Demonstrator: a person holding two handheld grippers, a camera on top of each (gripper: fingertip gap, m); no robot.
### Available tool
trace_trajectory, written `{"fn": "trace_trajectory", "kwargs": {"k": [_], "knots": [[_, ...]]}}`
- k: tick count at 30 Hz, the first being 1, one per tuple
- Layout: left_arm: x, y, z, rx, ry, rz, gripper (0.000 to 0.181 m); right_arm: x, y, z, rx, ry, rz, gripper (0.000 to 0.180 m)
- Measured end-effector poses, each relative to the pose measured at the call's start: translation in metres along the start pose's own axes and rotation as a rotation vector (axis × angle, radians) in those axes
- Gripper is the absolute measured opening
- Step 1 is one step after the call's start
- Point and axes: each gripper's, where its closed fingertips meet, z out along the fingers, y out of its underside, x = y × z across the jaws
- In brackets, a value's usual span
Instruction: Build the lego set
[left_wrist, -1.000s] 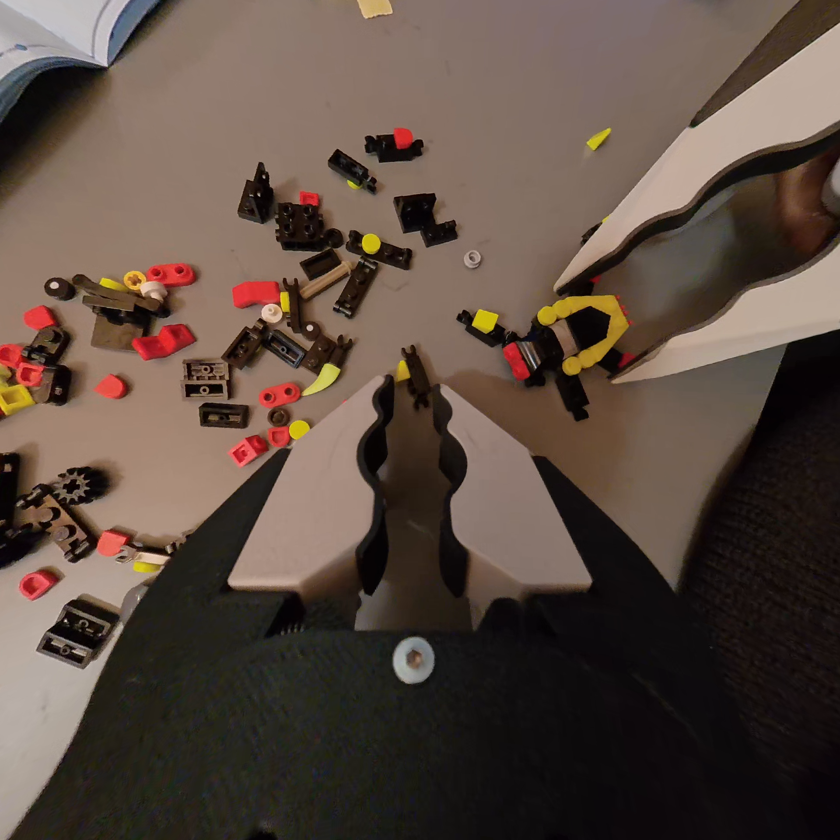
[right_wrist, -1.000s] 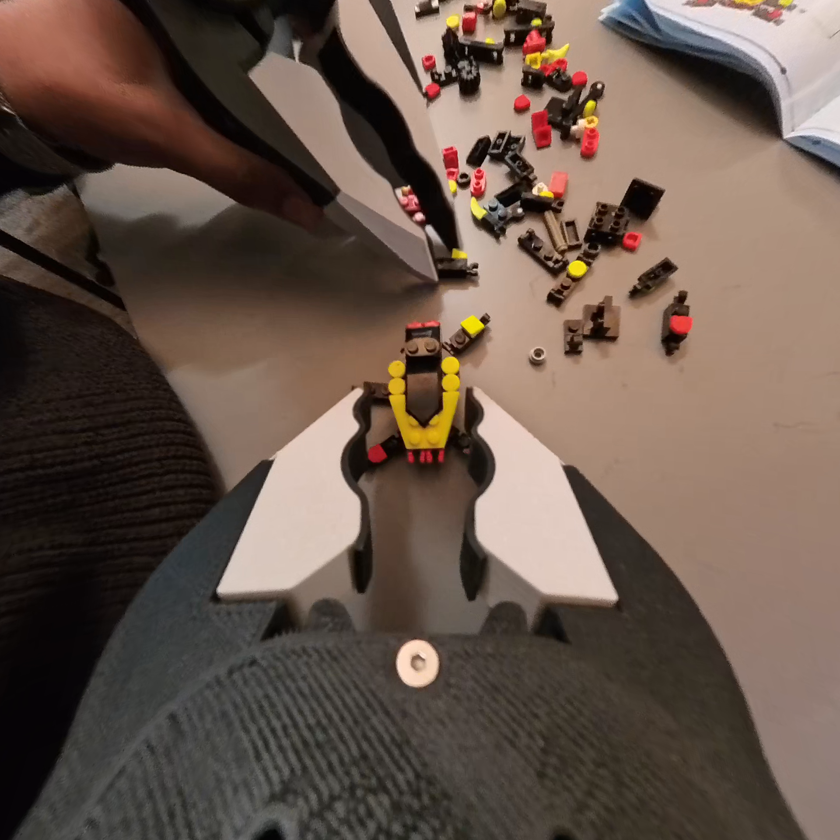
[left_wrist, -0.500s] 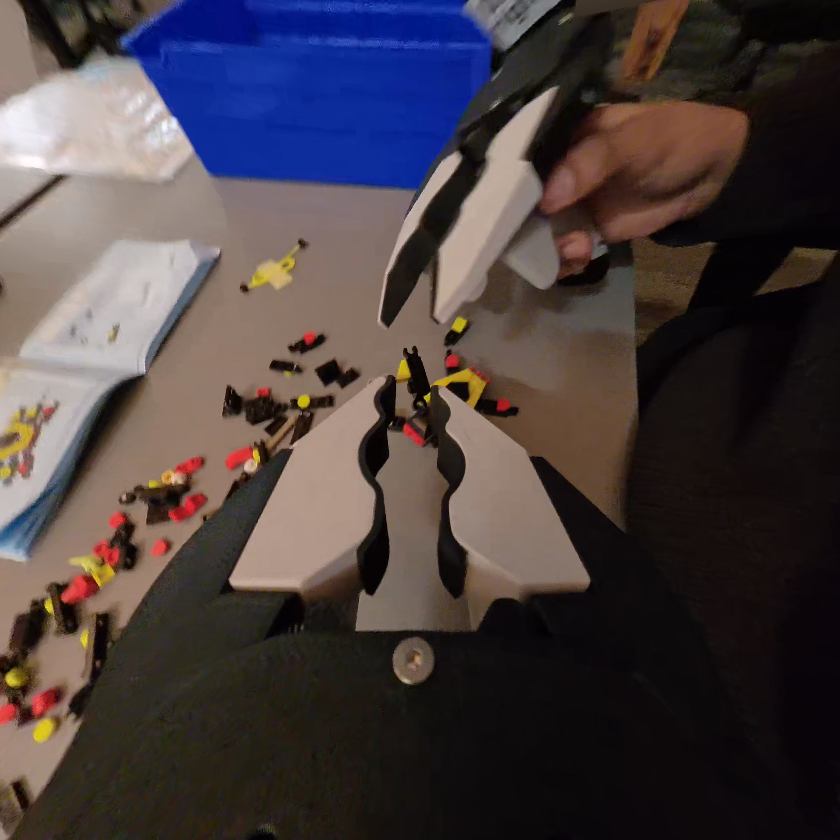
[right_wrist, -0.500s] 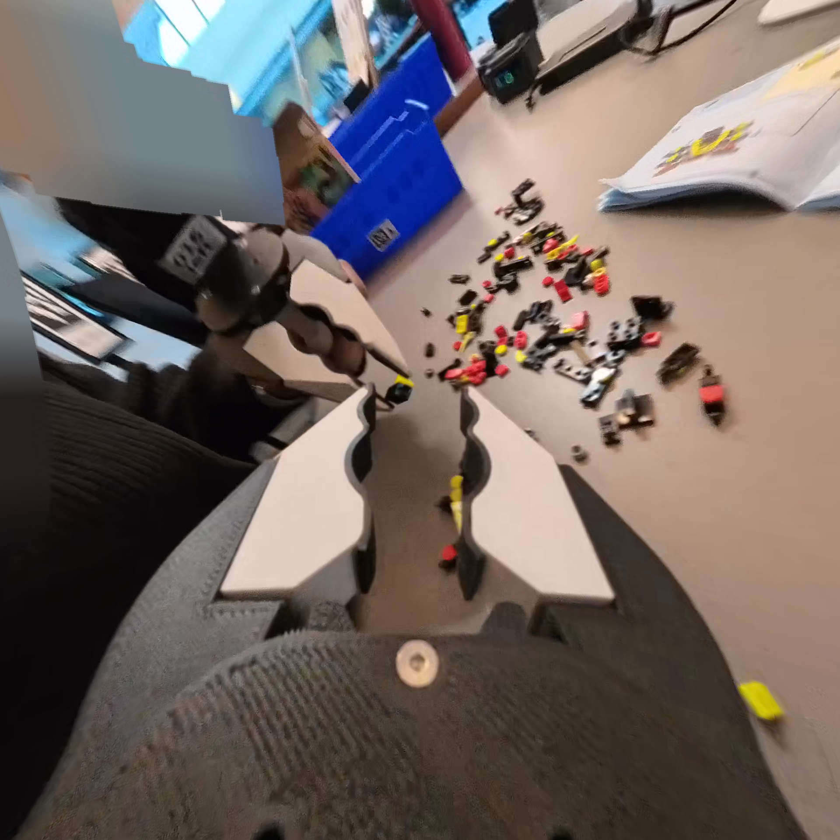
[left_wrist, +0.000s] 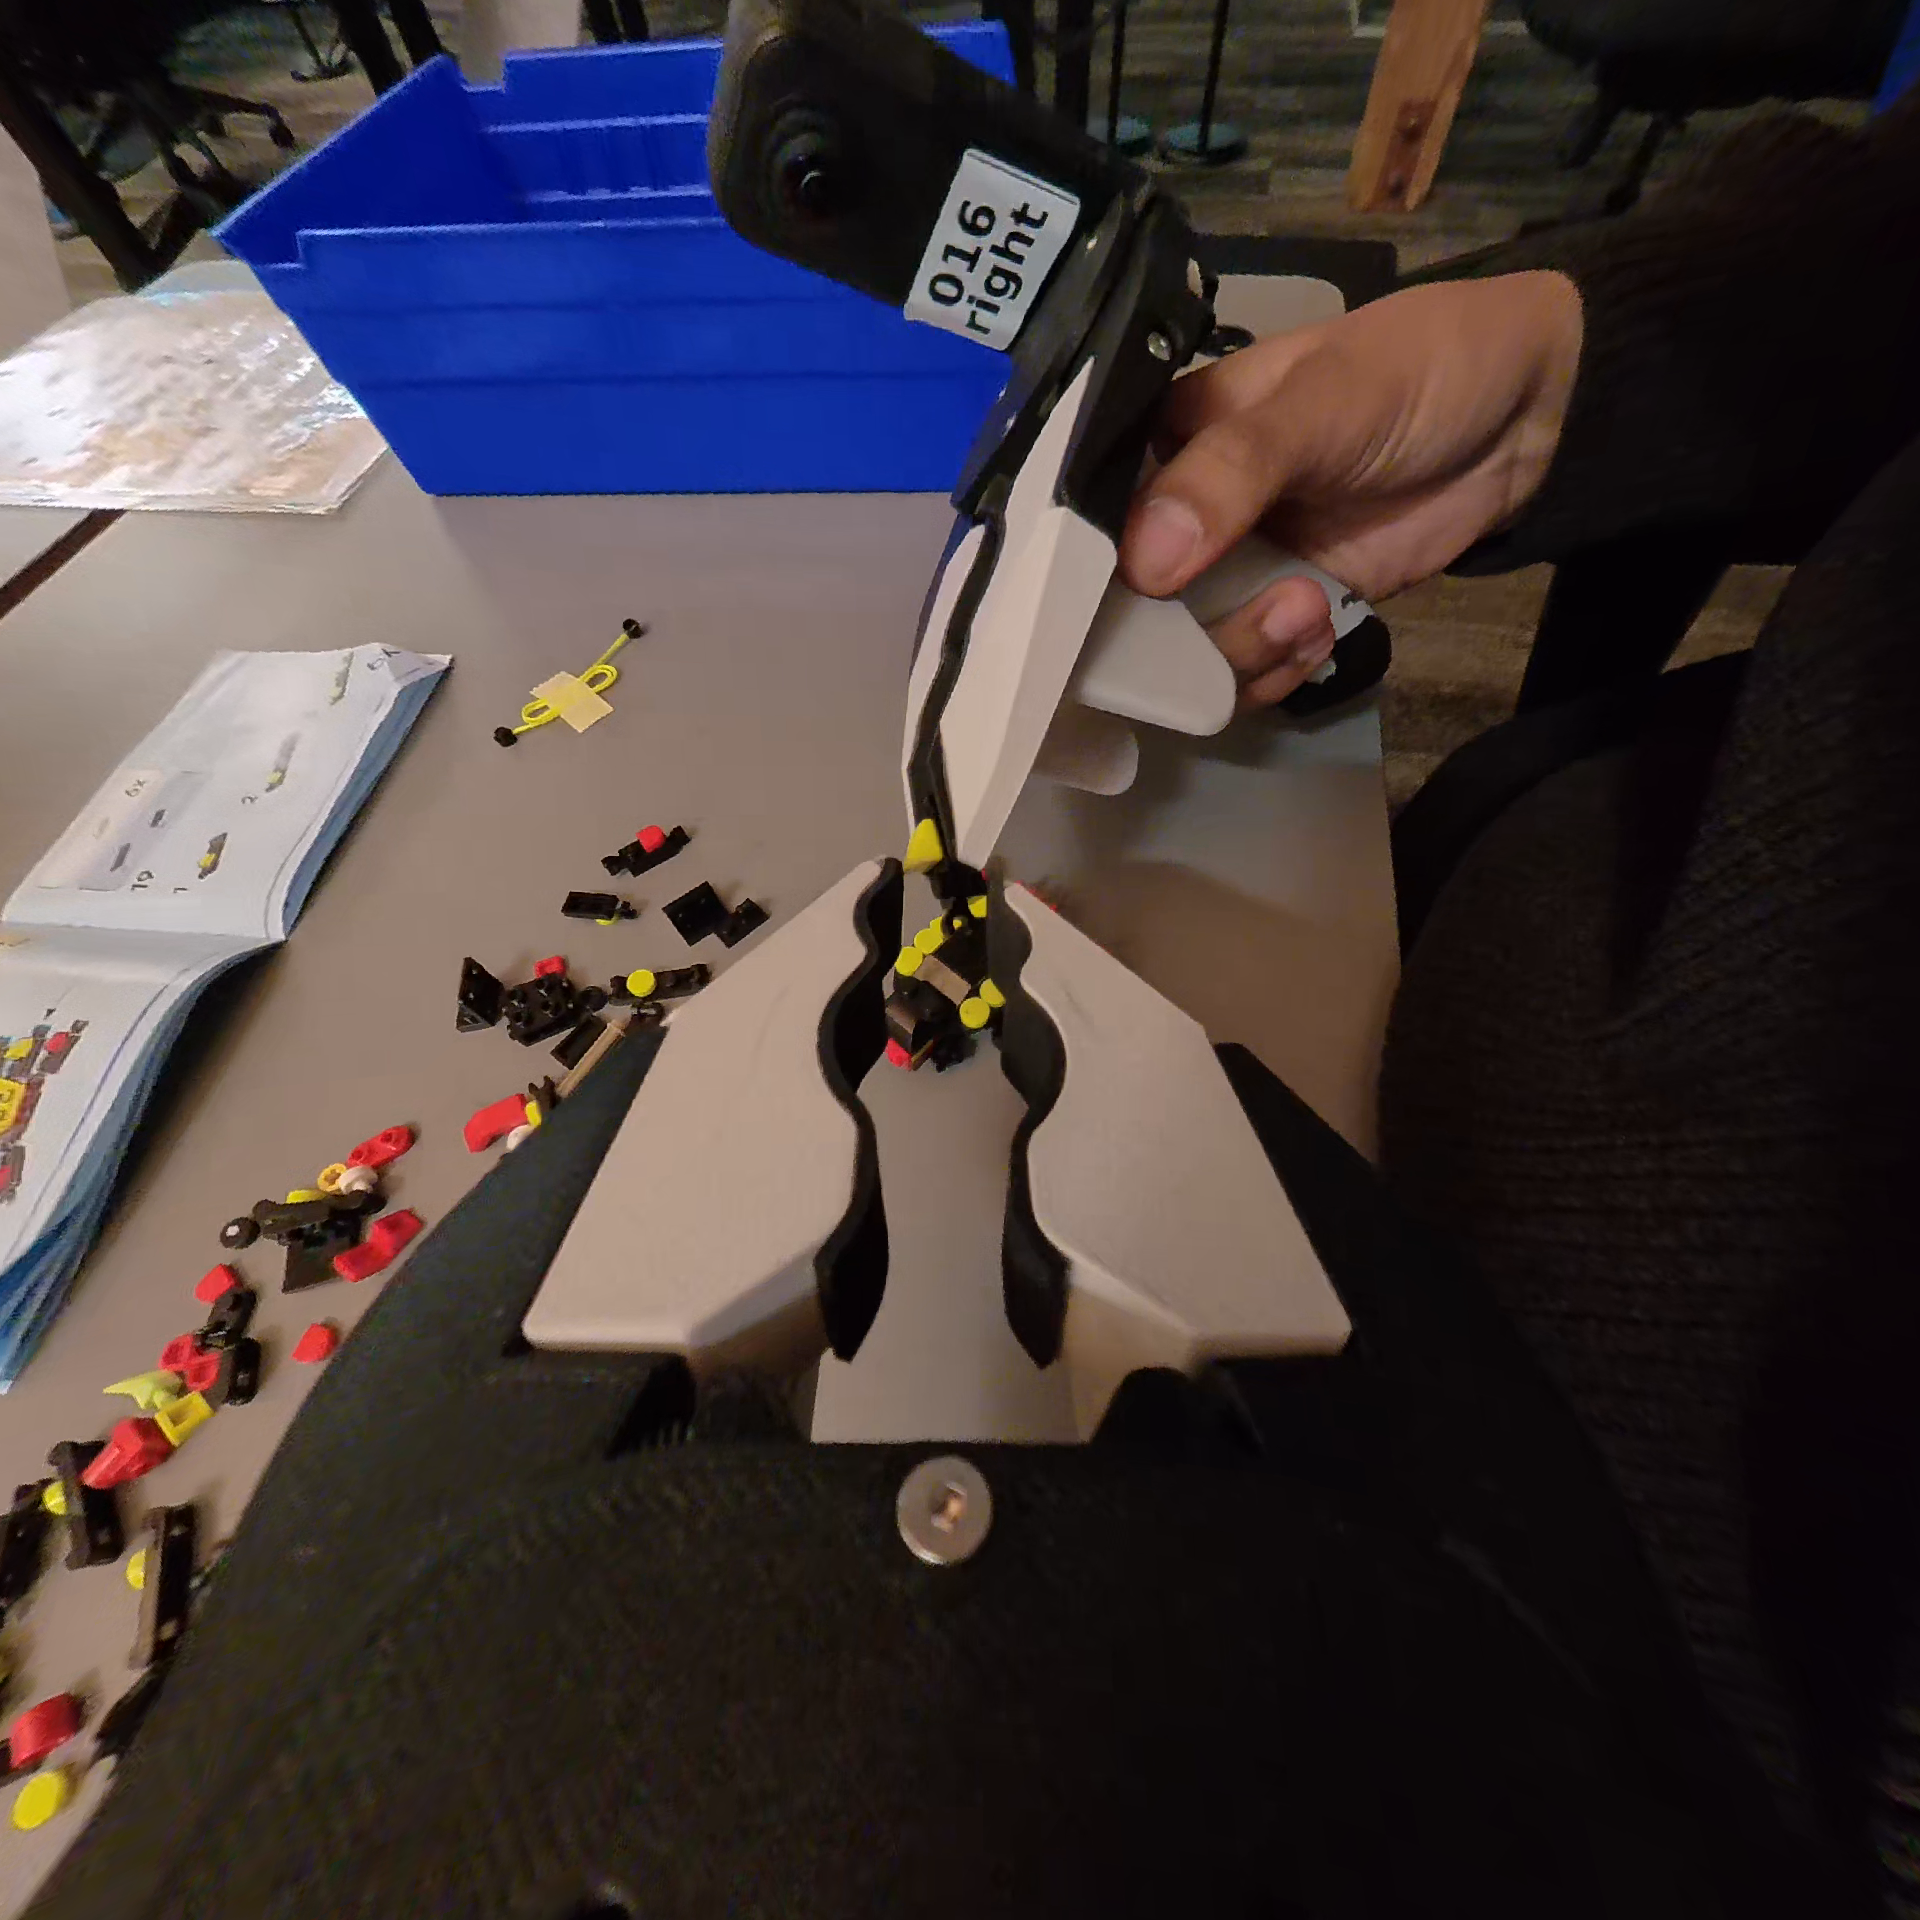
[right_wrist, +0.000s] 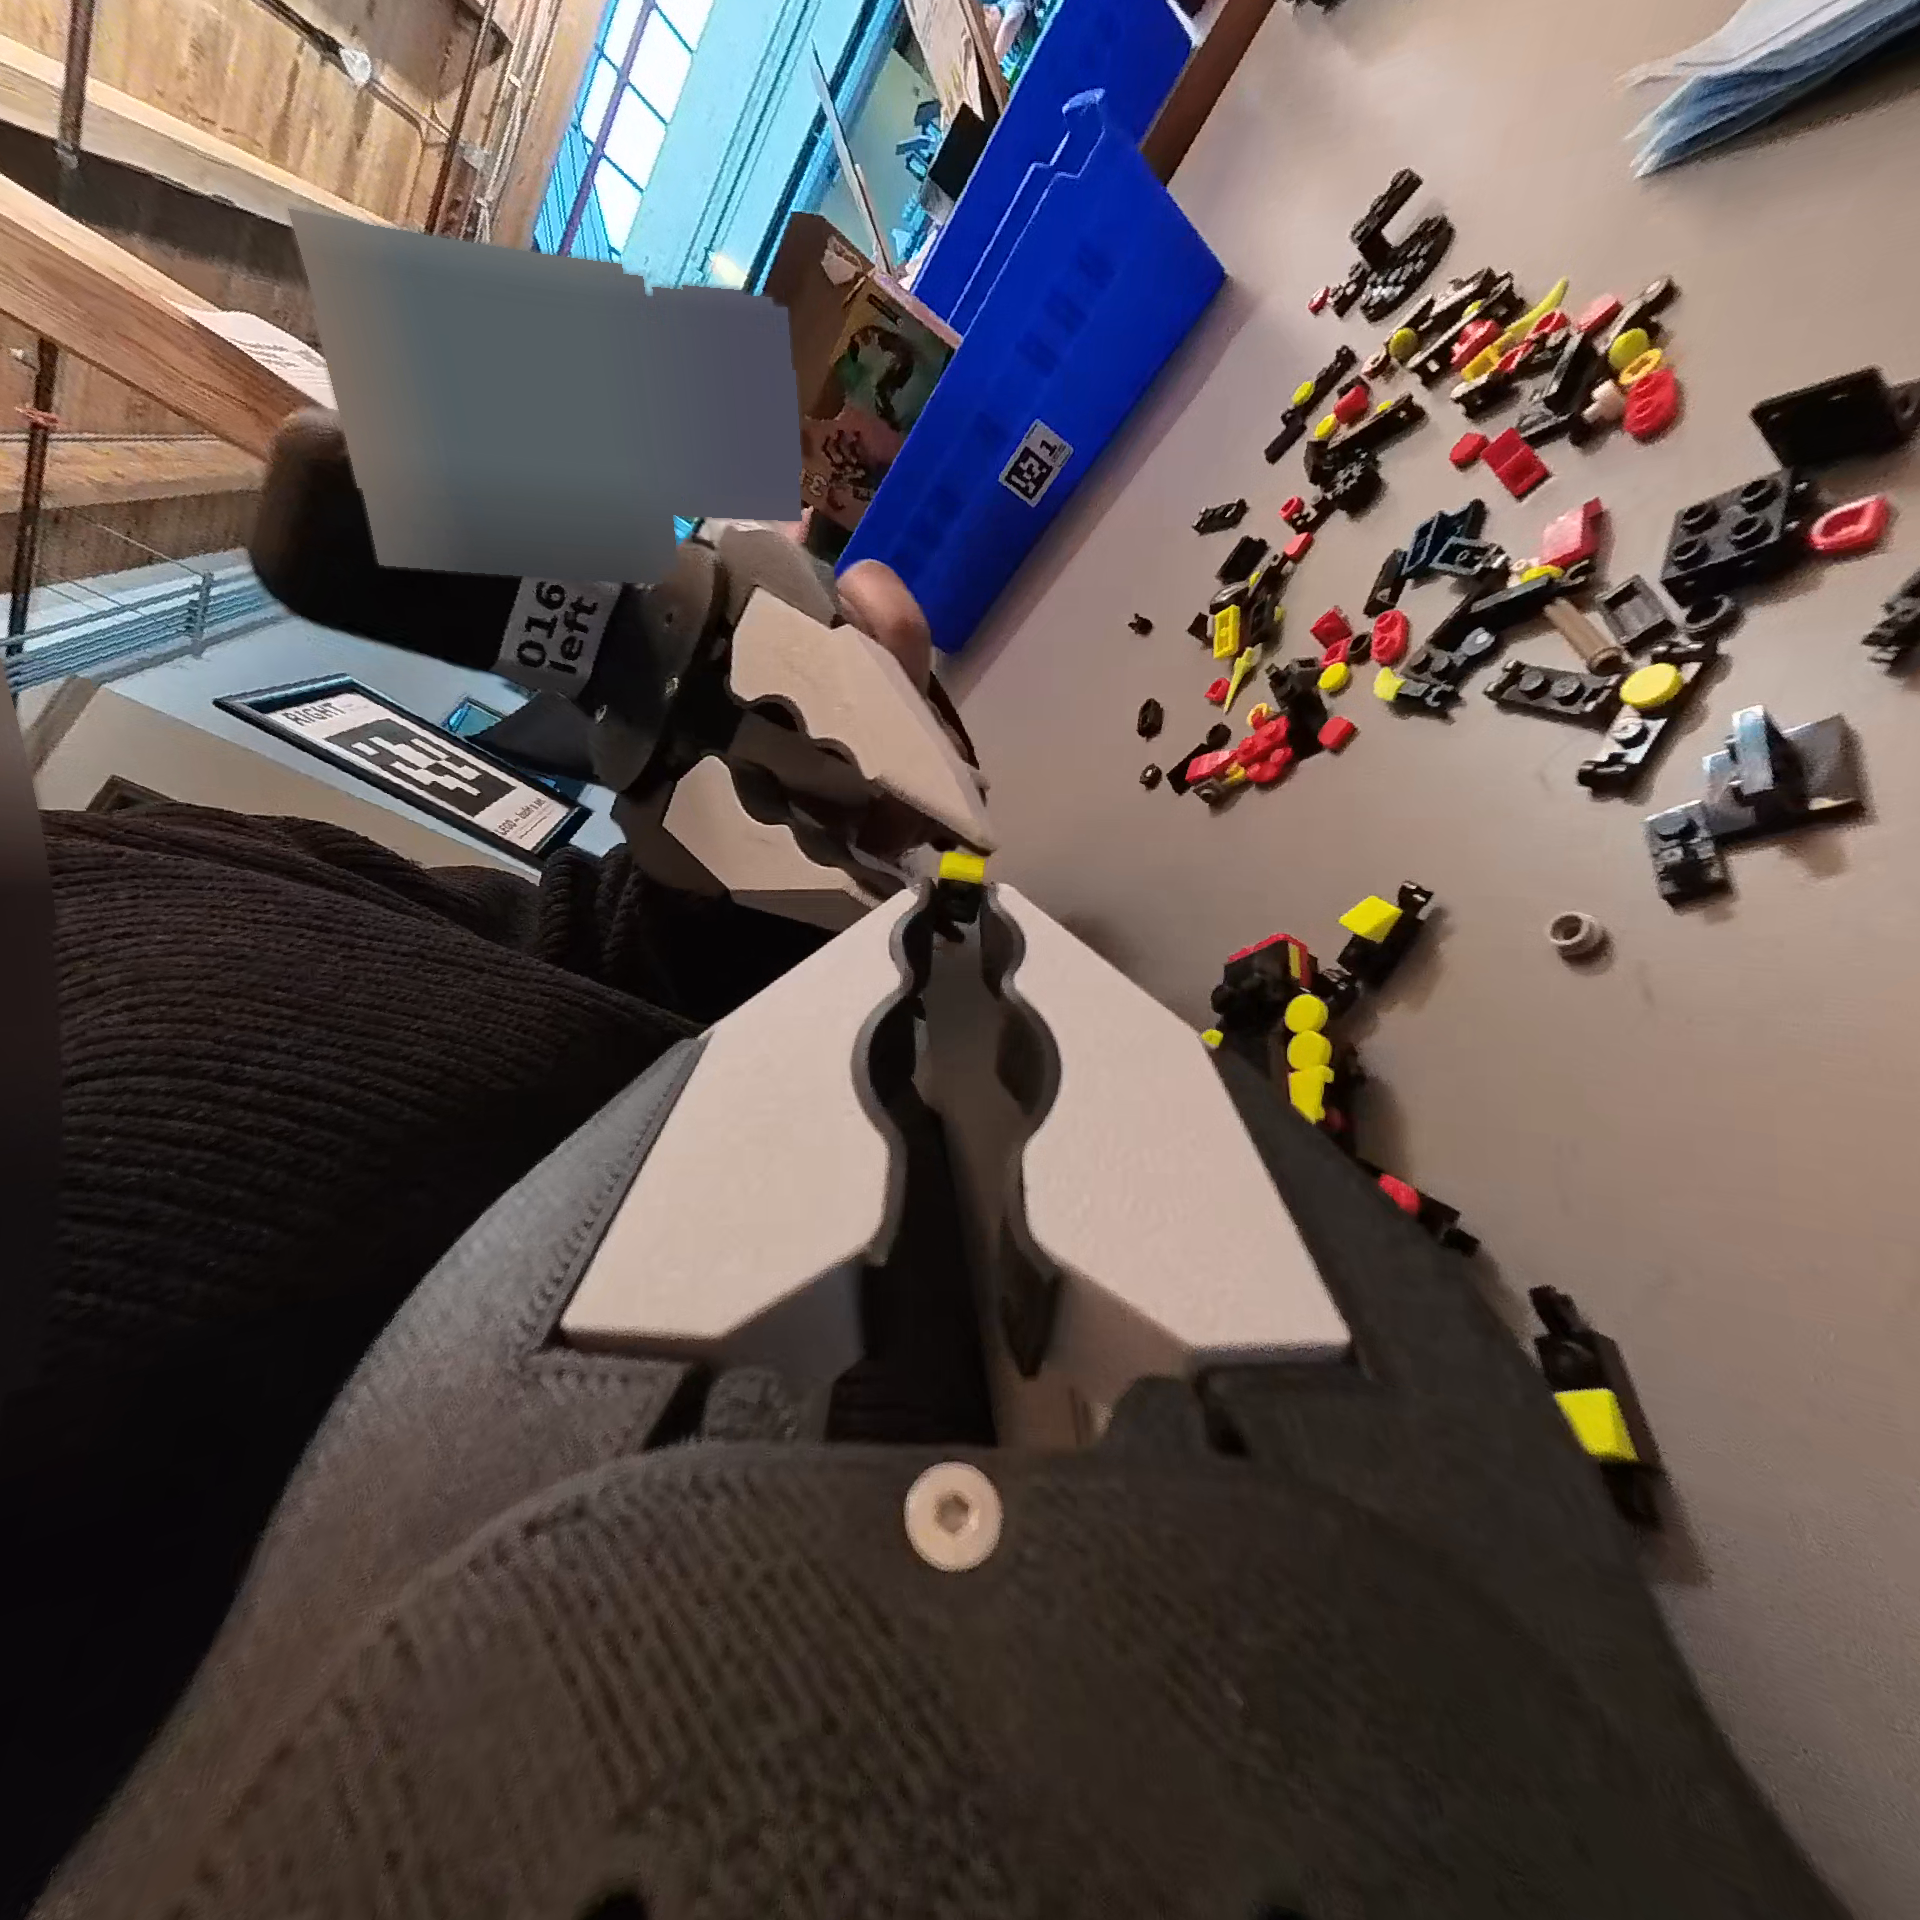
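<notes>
My left gripper (left_wrist: 940, 881) is shut on a small black piece with a yellow wedge (left_wrist: 922, 844), held above the table. My right gripper (right_wrist: 951, 906) has its jaws closed to a narrow gap on the black part of the same piece (right_wrist: 958, 871). It comes down onto the left gripper's tips from above, and the two grippers meet tip to tip. The part-built black, yellow and red model (right_wrist: 1299, 1023) lies on the grey table, free of both grippers. It also shows between the left fingers (left_wrist: 935, 992).
Loose black, red and yellow pieces (left_wrist: 540, 1003) (right_wrist: 1507, 623) are scattered to the left. An open instruction booklet (left_wrist: 208, 821), a blue bin (left_wrist: 623, 343) (right_wrist: 1049, 343), a plastic bag (left_wrist: 156, 405) and a taped yellow string piece (left_wrist: 566, 707) lie farther off. The table edge (left_wrist: 1377, 831) is on the right.
My right gripper let go of the model, rose and closed on the small piece. My left gripper lifted that piece off the table and tilted up to meet it.
</notes>
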Motion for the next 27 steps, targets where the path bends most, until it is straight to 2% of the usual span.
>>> {"fn": "trace_trajectory", "kwargs": {"k": [1, 5, 8, 10, 11, 17, 22, 27], "knots": [[0.000, -0.001, 0.000, 0.008, 0.012, -0.026, 0.015, -0.002, -0.002, -0.001, 0.008, -0.011, -0.010, 0.007], [0.003, -0.011, -0.003, 0.118, 0.154, -0.272, 0.033, -0.014, -0.015, -0.006, 0.075, -0.069, -0.101, 0.006], [-0.001, -0.033, -0.017, 0.320, 0.386, -0.643, 0.030, -0.019, -0.017, -0.010, 0.078, -0.063, -0.212, 0.006], [-0.007, -0.037, -0.025, 0.404, 0.493, -0.806, 0.018, -0.024, -0.019, -0.011, 0.086, -0.068, -0.266, 0.006], [-0.006, -0.036, -0.026, 0.404, 0.522, -0.821, 0.009, -0.028, -0.020, -0.010, 0.095, -0.076, -0.287, 0.006], [0.006, -0.036, -0.022, 0.366, 0.578, -0.822, 0.016, -0.035, -0.019, -0.004, 0.097, -0.086, -0.342, 0.006], [0.003, -0.036, -0.025, 0.390, 0.595, -0.853, 0.006, -0.035, -0.018, -0.003, 0.099, -0.098, -0.319, 0.006], [0.004, -0.034, -0.024, 0.375, 0.587, -0.841, 0.006, -0.034, -0.018, -0.003, 0.100, -0.116, -0.273, 0.006]]}}
